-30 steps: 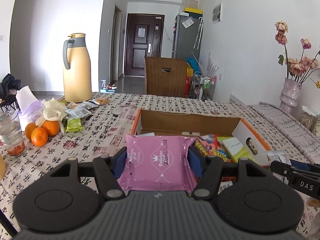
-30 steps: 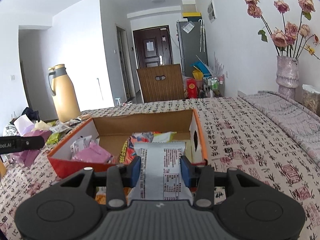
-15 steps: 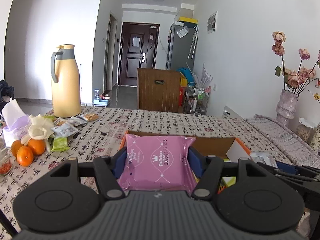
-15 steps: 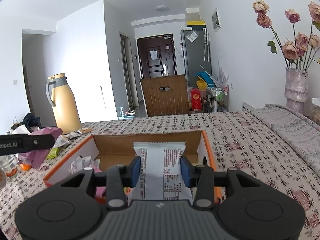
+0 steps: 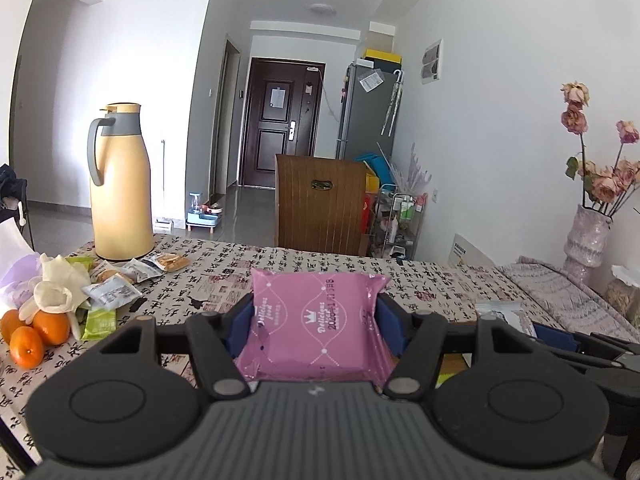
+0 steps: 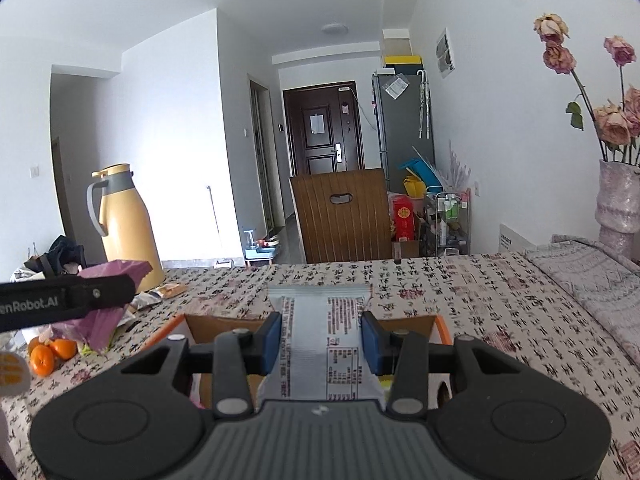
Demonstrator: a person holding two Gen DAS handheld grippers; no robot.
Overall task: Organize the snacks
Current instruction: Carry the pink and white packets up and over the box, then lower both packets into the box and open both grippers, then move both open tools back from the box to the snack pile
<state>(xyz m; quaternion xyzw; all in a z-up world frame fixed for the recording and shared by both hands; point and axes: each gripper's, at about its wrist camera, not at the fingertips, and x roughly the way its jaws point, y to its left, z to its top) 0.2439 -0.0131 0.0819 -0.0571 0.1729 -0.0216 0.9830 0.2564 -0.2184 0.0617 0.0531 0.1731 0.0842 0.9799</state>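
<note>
Two packets up, one per hand-held gripper: left [image 5: 316, 322] clamped on pink packet [image 5: 316, 316], right [image 6: 320, 338] on white packet [image 6: 322, 344], above the box [image 6: 408, 324] (several snacks [image 5: 116, 286] left on desk [image 5: 224, 276]).

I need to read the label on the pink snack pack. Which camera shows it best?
The left wrist view: the pink snack pack faces the lens, clamped in the left gripper. The right wrist view shows only its crumpled side at the left edge, print unreadable.
</note>
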